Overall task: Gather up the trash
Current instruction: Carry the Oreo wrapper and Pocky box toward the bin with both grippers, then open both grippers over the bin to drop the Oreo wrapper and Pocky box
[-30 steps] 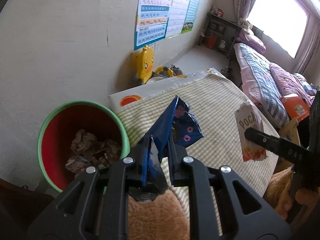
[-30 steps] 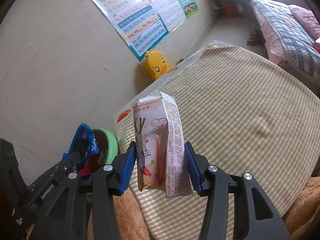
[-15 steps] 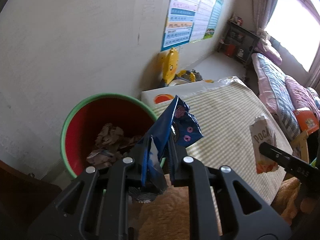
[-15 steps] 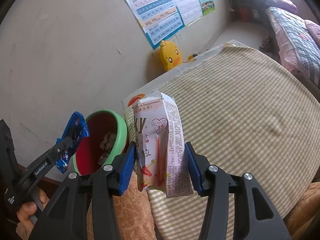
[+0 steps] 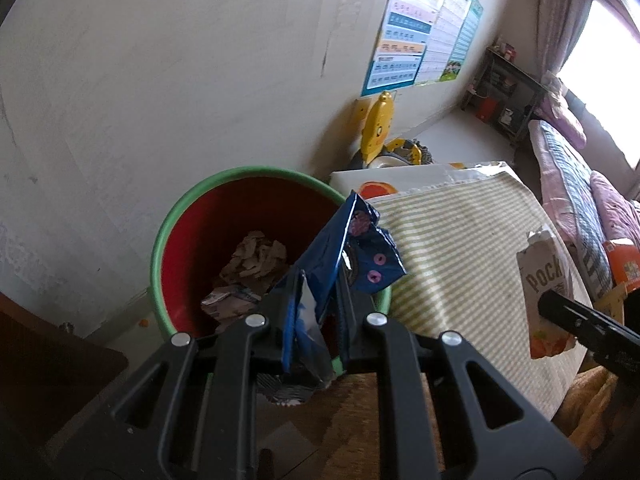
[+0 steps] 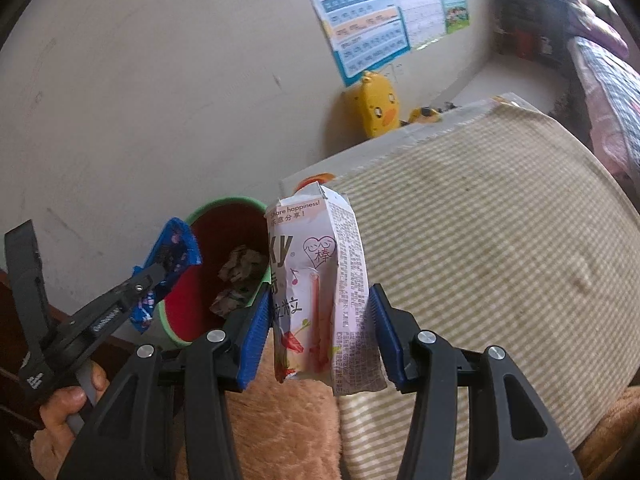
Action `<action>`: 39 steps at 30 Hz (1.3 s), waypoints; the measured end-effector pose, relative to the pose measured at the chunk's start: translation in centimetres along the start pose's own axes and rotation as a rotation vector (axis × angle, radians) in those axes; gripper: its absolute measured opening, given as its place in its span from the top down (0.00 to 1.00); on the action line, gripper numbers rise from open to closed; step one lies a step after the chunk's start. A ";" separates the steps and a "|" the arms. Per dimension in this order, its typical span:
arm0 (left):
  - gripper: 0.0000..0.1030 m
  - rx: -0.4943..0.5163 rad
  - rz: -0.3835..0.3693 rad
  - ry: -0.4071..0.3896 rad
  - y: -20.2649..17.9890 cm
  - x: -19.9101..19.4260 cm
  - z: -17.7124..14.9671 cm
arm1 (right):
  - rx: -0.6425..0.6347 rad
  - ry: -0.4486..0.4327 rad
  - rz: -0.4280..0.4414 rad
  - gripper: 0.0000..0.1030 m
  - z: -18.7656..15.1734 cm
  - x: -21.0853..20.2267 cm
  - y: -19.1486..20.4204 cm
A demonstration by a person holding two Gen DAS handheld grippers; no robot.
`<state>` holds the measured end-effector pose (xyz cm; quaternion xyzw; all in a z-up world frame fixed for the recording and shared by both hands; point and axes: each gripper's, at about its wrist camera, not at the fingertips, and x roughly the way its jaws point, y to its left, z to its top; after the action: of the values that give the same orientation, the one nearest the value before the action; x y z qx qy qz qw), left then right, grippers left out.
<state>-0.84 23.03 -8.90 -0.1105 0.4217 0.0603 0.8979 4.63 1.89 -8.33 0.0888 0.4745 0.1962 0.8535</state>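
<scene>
My left gripper [image 5: 316, 300] is shut on a crumpled blue snack wrapper [image 5: 352, 252], held over the near rim of a red bin with a green rim [image 5: 200, 208] that holds crumpled paper scraps. In the right wrist view the same left gripper [image 6: 160, 276] and blue wrapper [image 6: 176, 244] hang at the bin's [image 6: 224, 204] left side. My right gripper [image 6: 316, 320] is shut on a pink-and-white Pocky box [image 6: 320, 280], upright between its blue pads, just right of the bin. The box [image 5: 544, 276] also shows at the right of the left wrist view.
A round table with a green-striped cloth [image 6: 480, 240] lies to the right of the bin. A yellow duck toy [image 6: 378, 104] stands against the wall under posters [image 6: 368, 20]. A bed [image 5: 580, 200] and shelf lie beyond. A brown plush surface [image 6: 280, 420] is below.
Both grippers have swung left toward the bin with their loads. The bin now sits nearer the centre of both views, and the wrapper now hangs over its rim.
</scene>
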 end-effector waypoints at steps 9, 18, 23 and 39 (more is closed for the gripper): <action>0.85 -0.041 0.033 0.017 2.1 1.0 -0.1 | -0.053 0.041 0.050 0.54 1.0 1.9 2.8; 0.85 -0.073 0.050 0.045 3.5 2.5 -0.2 | -0.091 0.069 0.068 0.54 2.3 4.1 4.6; 0.85 -0.088 0.066 0.053 4.2 3.2 0.0 | -0.116 0.083 0.081 0.53 2.8 5.6 5.7; 0.85 -0.113 0.100 0.085 6.2 6.2 0.8 | -0.143 0.128 0.084 0.53 3.3 9.0 7.1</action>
<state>2.45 29.28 -14.13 -0.1420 0.4605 0.1241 0.8674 9.95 12.21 -11.15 0.0348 0.5088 0.2706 0.8165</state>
